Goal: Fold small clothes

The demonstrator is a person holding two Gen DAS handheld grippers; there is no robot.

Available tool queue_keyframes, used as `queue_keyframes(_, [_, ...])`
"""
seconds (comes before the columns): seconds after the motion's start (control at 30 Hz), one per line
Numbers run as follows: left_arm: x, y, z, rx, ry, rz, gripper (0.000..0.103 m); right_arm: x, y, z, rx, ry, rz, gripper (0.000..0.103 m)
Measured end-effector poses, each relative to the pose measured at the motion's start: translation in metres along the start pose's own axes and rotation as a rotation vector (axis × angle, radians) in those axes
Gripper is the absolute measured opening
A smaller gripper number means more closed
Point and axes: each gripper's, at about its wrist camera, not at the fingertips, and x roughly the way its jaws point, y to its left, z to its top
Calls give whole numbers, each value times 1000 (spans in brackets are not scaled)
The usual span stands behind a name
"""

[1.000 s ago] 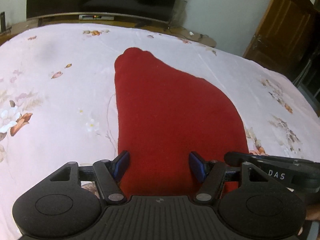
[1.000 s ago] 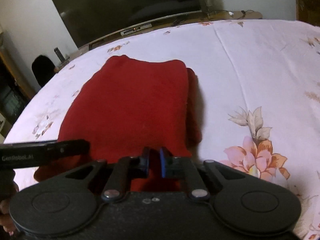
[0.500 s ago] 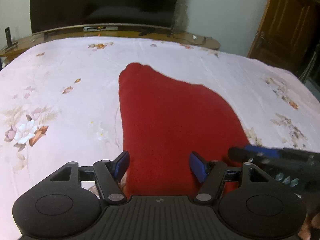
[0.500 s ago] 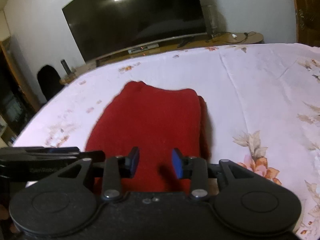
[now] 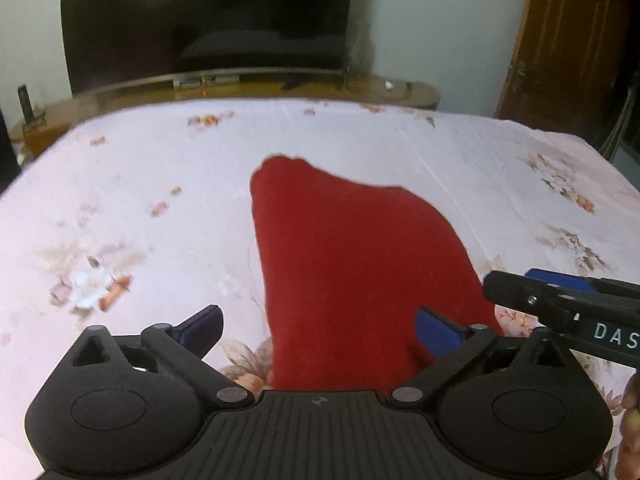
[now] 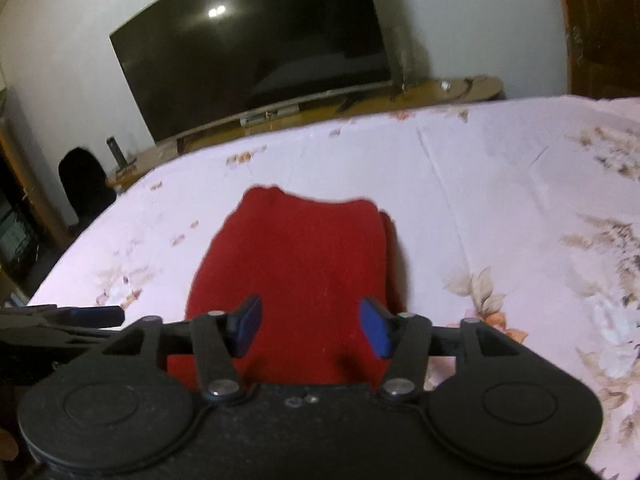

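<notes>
Nearest the left wrist camera, the left hand-held gripper (image 5: 318, 330) has its blue-padded fingers (image 5: 202, 324) spread wide apart, with nothing between them. Below and between them lies the red garment (image 5: 352, 264), folded into a flat stack on the bed (image 5: 120, 184). Whether the pads touch the cloth or hang just above it is hard to tell from this angle. At the right edge of that view the right hand-held gripper (image 5: 560, 292) reaches in from the side, just beside the near right corner of the garment.

In the right wrist view, the right hand-held gripper (image 6: 312, 326) is also spread apart, empty, its blue pads (image 6: 374, 326) framing the near edge of the red garment (image 6: 300, 264). A second layer of red cloth peeks out along the garment's right side. The left hand-held gripper (image 6: 80, 314) shows at the left edge, low and near the garment's left corner.

The bed (image 6: 500, 184) is covered by a pale pink sheet with a faded flower print. Beyond its far edge stands a low wooden TV stand (image 5: 280, 88) carrying a large dark television (image 5: 204, 20). A brown wooden door (image 5: 568, 40) stands to the right of it.
</notes>
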Motion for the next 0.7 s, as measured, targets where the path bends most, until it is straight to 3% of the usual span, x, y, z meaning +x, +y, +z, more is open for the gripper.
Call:
queue_keyframes(0.23, [-40, 2, 3, 20, -42, 29, 103, -37, 20, 3, -49, -73, -68, 76])
queue_keyframes(0.37, [-63, -2, 5, 54, -76, 89, 103, -61, 31, 5, -72, -123, -93, 86])
queue_keyframes(0.7, [-94, -5, -1, 34, -118, 43, 103, -91, 34, -2, -65, -185, -160, 87])
